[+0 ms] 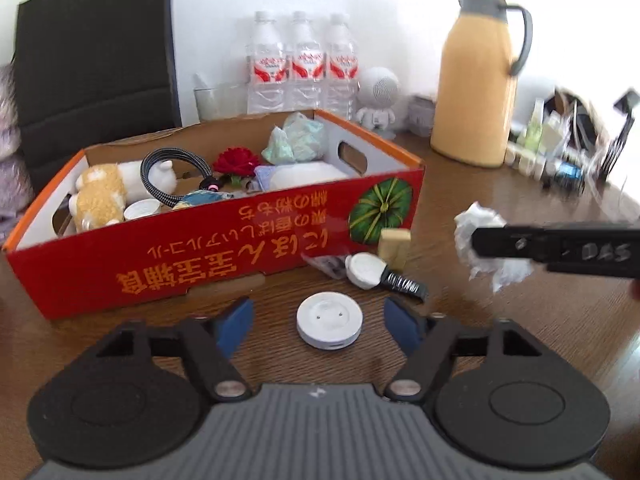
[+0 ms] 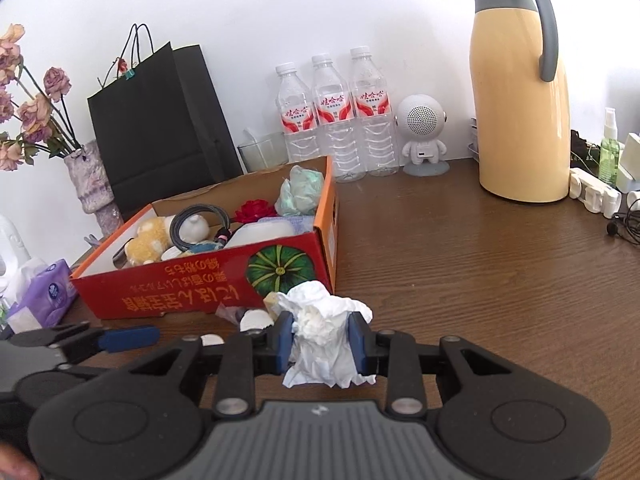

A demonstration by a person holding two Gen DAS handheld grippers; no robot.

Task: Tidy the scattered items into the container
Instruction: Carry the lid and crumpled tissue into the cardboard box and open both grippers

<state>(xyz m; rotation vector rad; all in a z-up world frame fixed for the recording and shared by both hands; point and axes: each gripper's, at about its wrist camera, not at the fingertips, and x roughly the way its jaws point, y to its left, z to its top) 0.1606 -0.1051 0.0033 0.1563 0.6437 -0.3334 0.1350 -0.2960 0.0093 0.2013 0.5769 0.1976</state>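
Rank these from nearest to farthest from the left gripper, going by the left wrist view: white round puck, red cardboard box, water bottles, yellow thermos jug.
1. White round puck, on the table between the left gripper's open jaws.
2. Red cardboard box, ahead, left of centre.
3. Yellow thermos jug, far right.
4. Water bottles, against the back wall behind the box; only slightly beyond the jug.

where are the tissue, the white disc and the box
tissue [image 2: 320,332], right wrist view, crumpled middle between the pads
white disc [image 1: 329,320], left wrist view, middle of its top face
box [image 1: 208,256], left wrist view, red front wall
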